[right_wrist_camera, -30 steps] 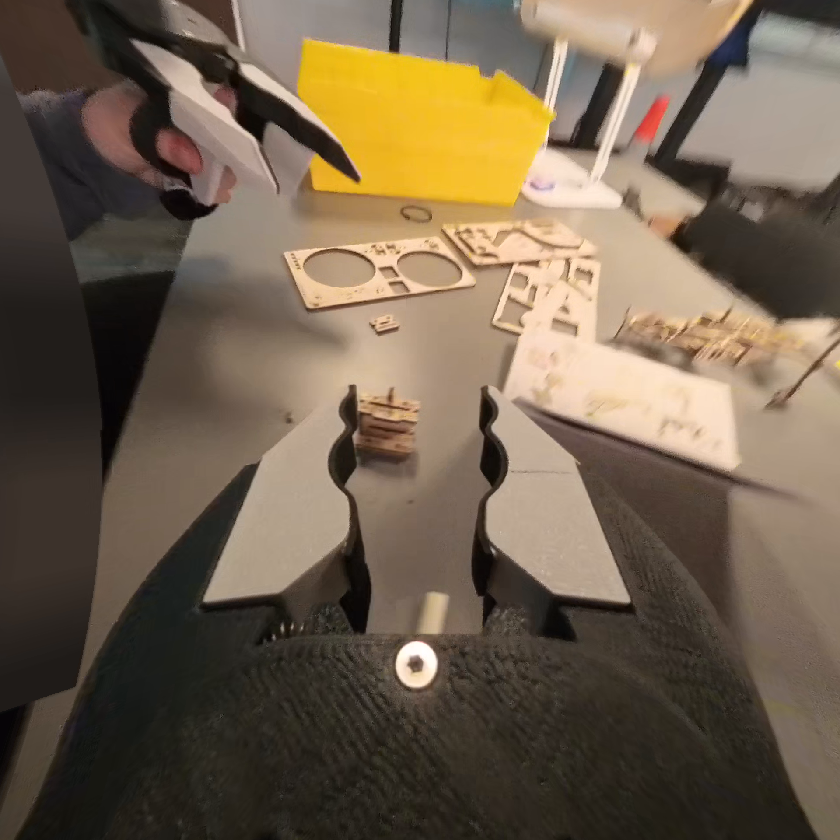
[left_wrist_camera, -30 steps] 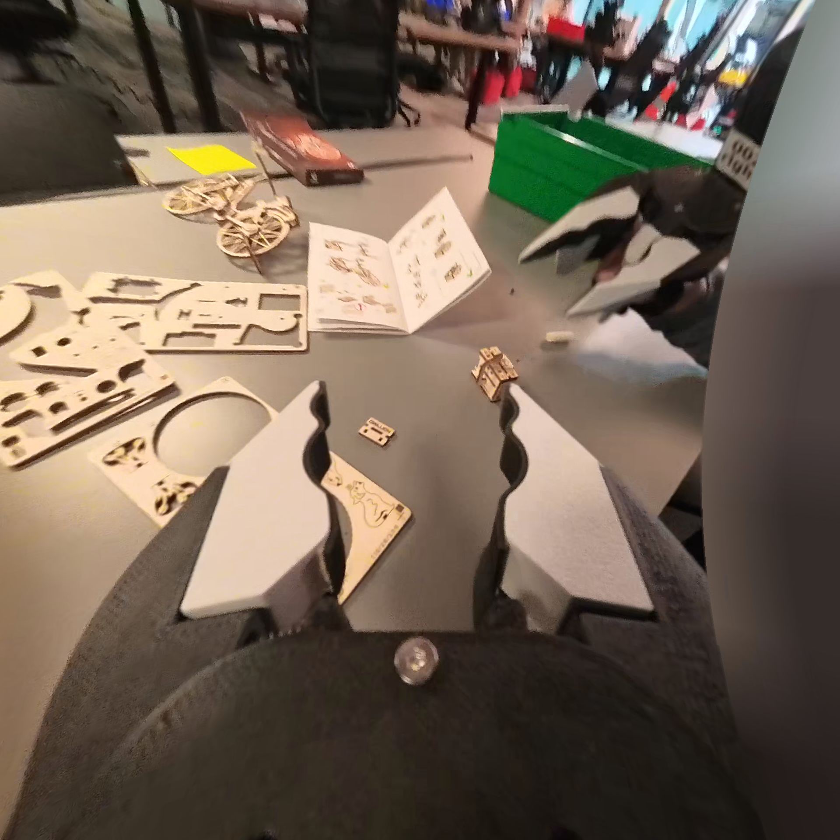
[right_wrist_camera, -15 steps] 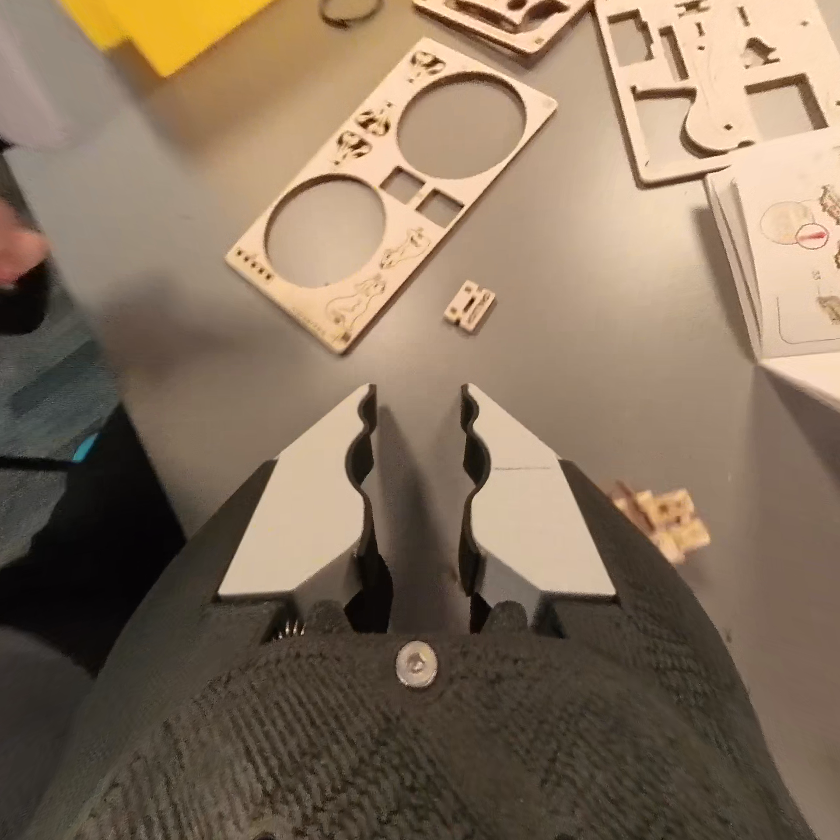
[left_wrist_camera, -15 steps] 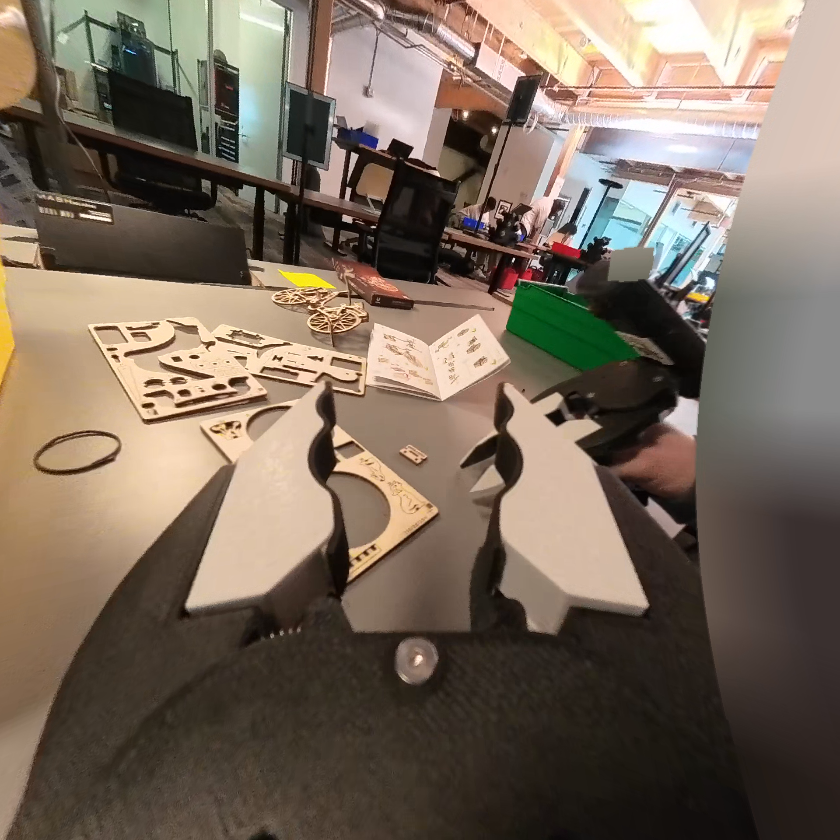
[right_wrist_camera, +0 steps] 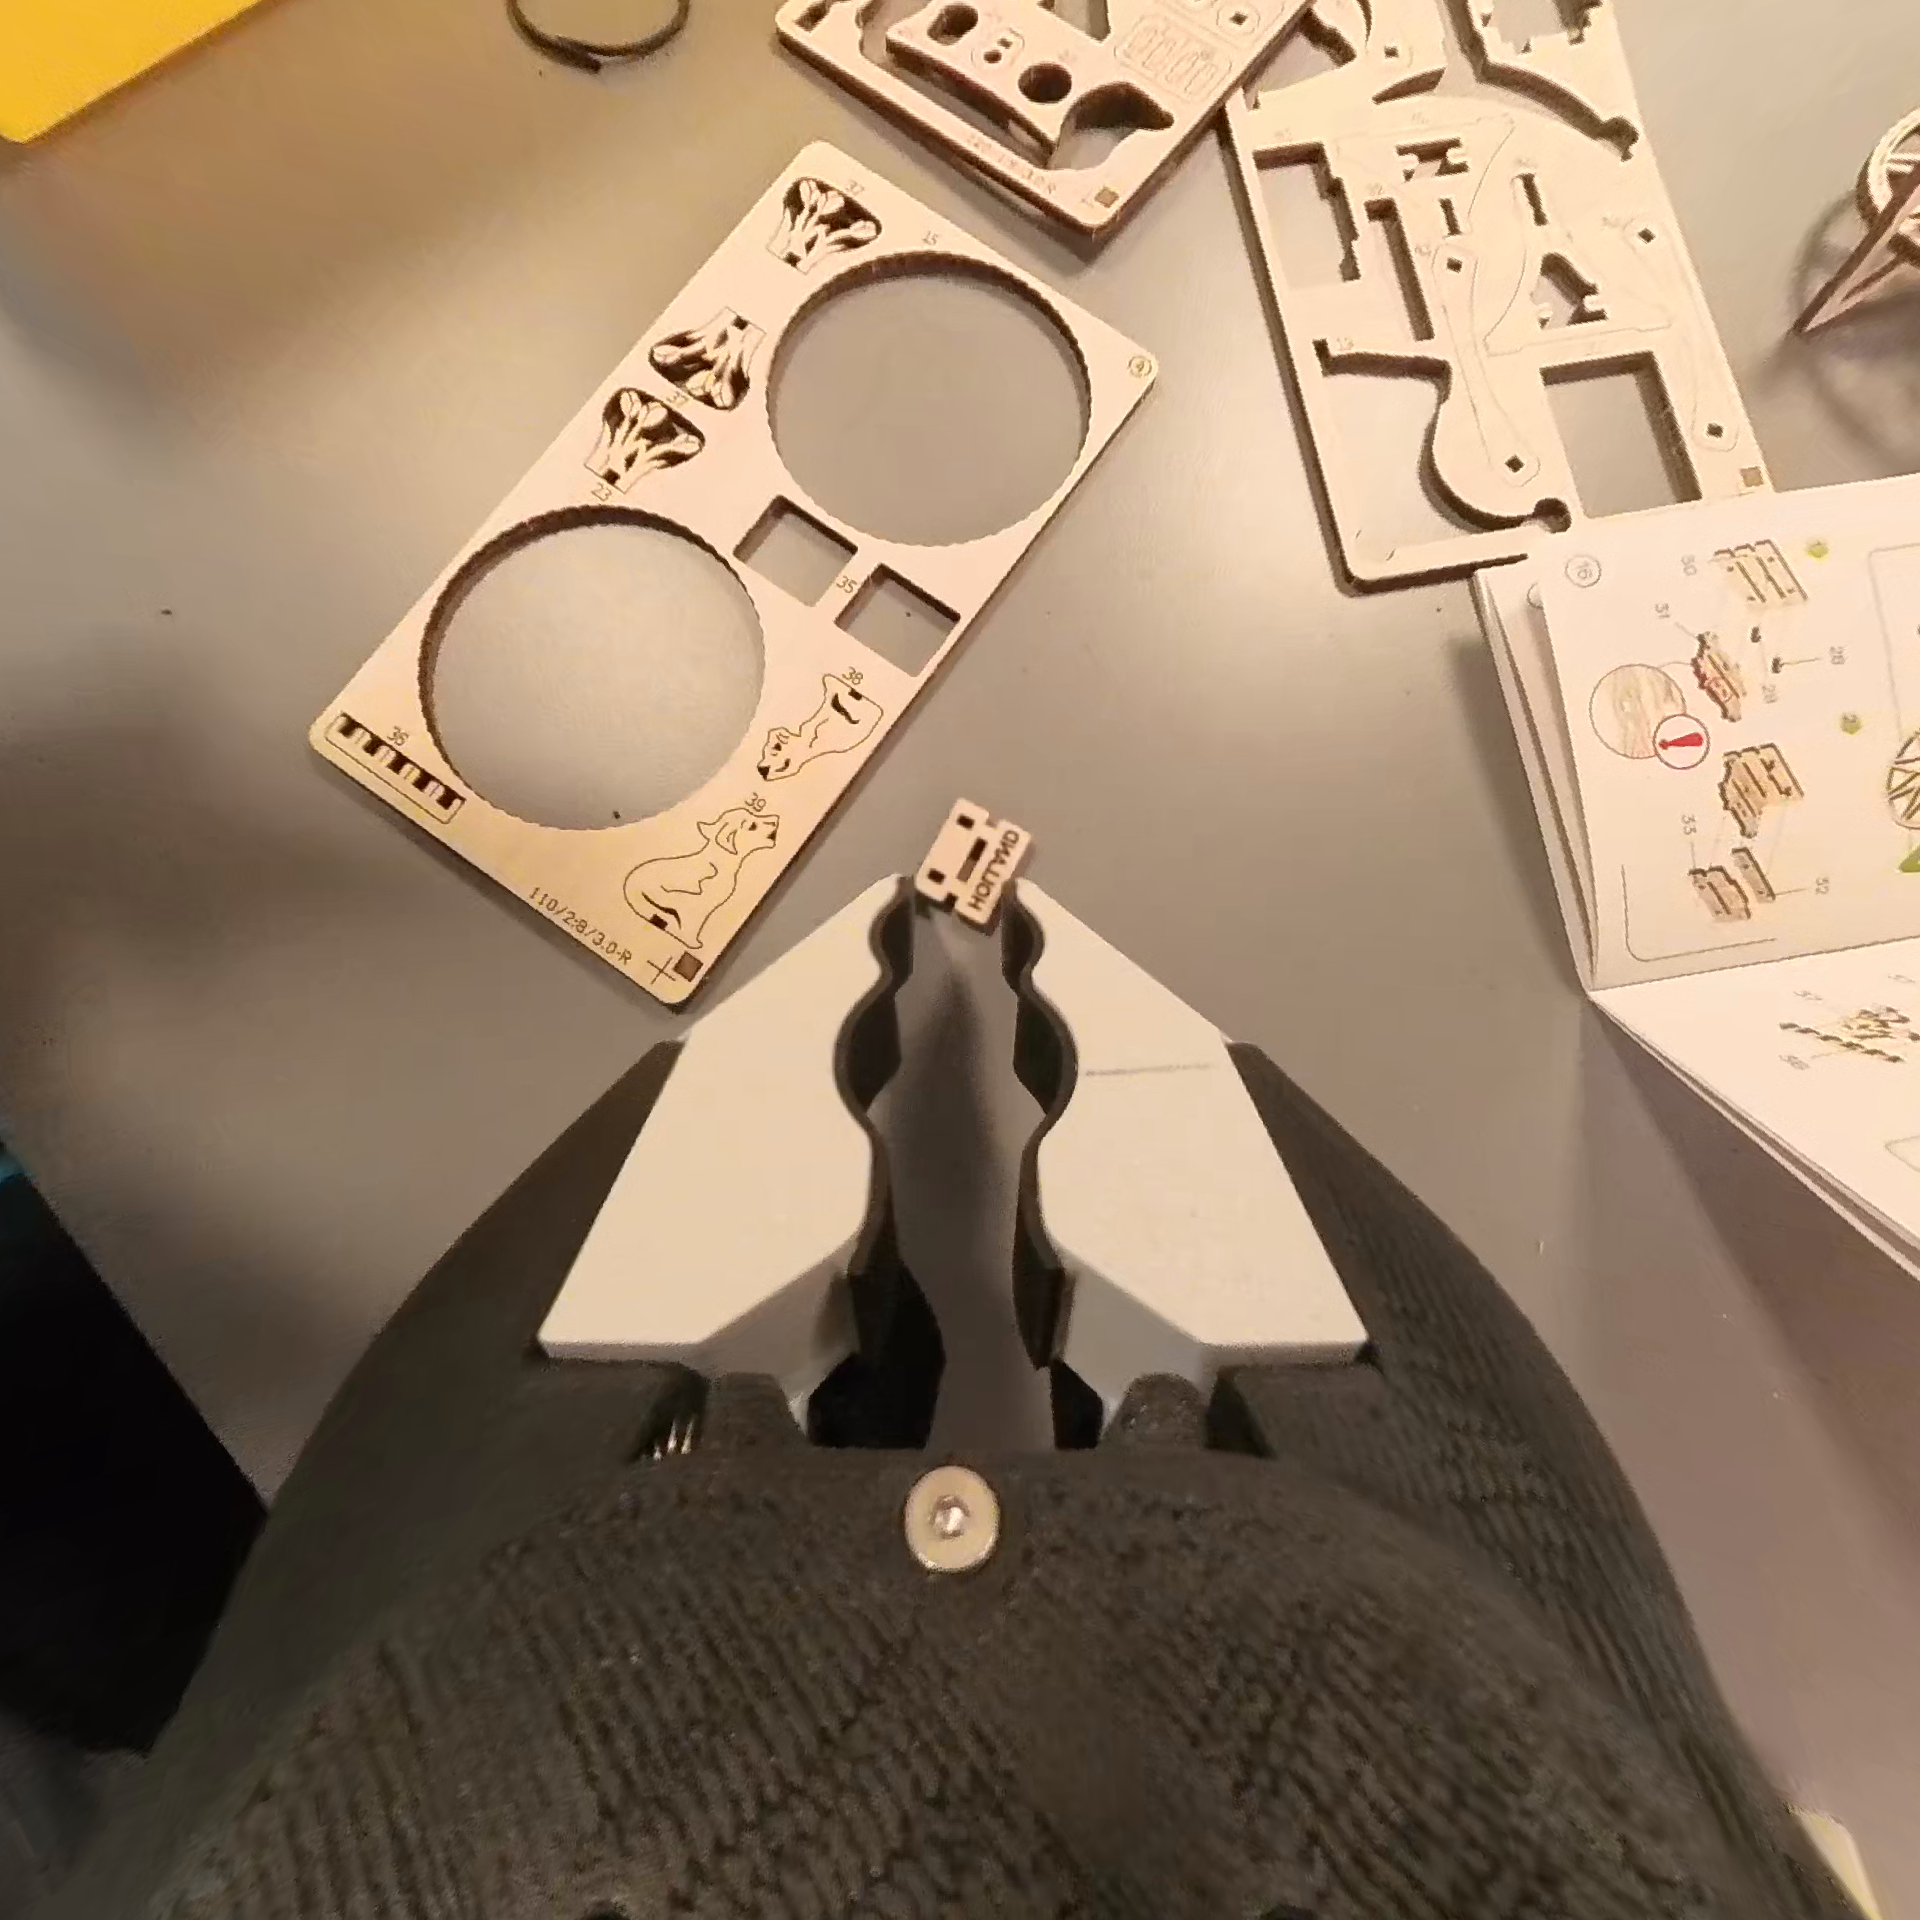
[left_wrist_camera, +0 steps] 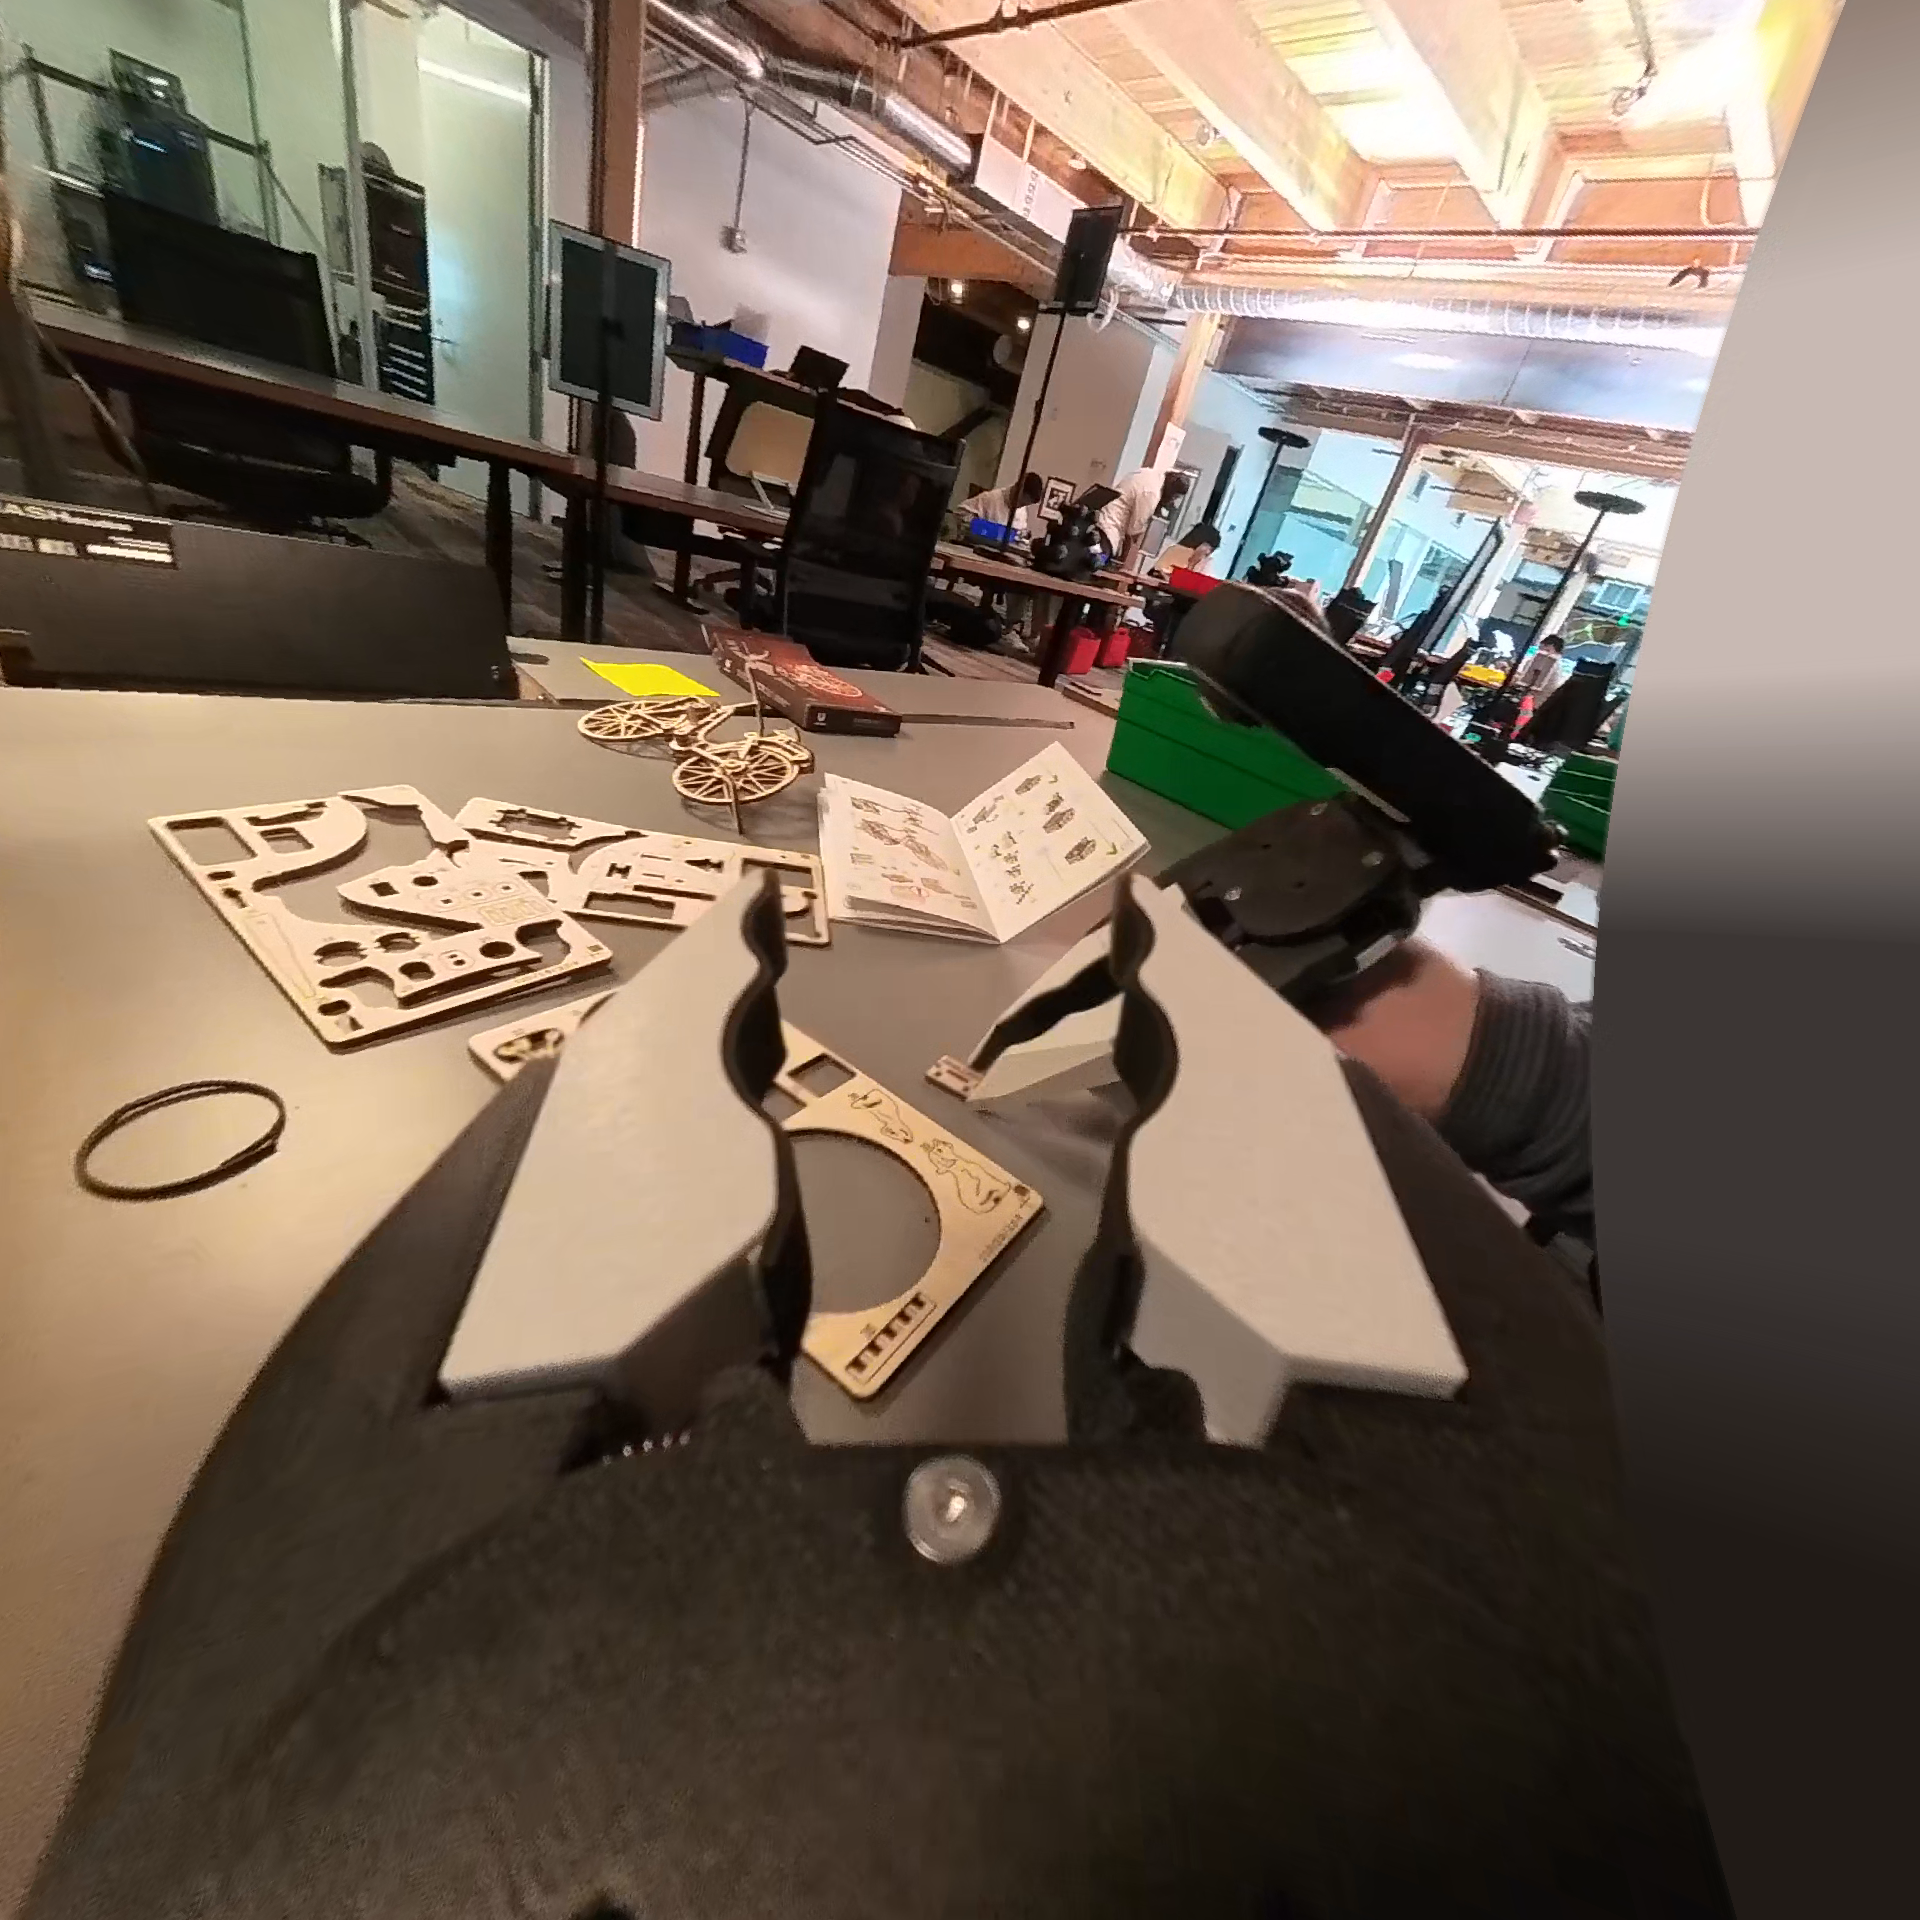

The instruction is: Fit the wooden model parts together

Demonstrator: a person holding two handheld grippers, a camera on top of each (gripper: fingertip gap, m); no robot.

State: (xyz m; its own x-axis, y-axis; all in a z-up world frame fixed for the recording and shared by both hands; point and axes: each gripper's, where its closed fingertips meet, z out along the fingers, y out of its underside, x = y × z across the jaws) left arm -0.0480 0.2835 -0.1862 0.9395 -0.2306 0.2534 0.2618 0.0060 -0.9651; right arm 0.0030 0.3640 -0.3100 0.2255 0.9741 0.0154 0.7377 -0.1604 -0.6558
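Down onto the small wooden piece (right_wrist_camera: pixel 975 860) the right hand-held gripper (right_wrist_camera: pixel 961 902) has been brought since half a second ago, when that piece lay well ahead of its tips. Now the fingers are narrowed to a slim gap, and the flat slotted piece is met right at their tips on the grey counter (right_wrist_camera: pixel 1195 727); whether it is actually pinched cannot be told. Just beside it, to the left, the cut-out sheet (right_wrist_camera: pixel 727 582) with two round holes is seen lying flat, and an open instruction booklet (right_wrist_camera: pixel 1704 748) is spread to the right. From the left wrist view, the left hand-held gripper (left_wrist_camera: pixel 940 920) is held above the counter with its fingers wide apart and nothing between them. Beyond it, a finished wooden bicycle model (left_wrist_camera: pixel 707 748) is stood near more spent sheets (left_wrist_camera: pixel 395 914), and a black rubber band (left_wrist_camera: pixel 179 1135) is laid off to the left.
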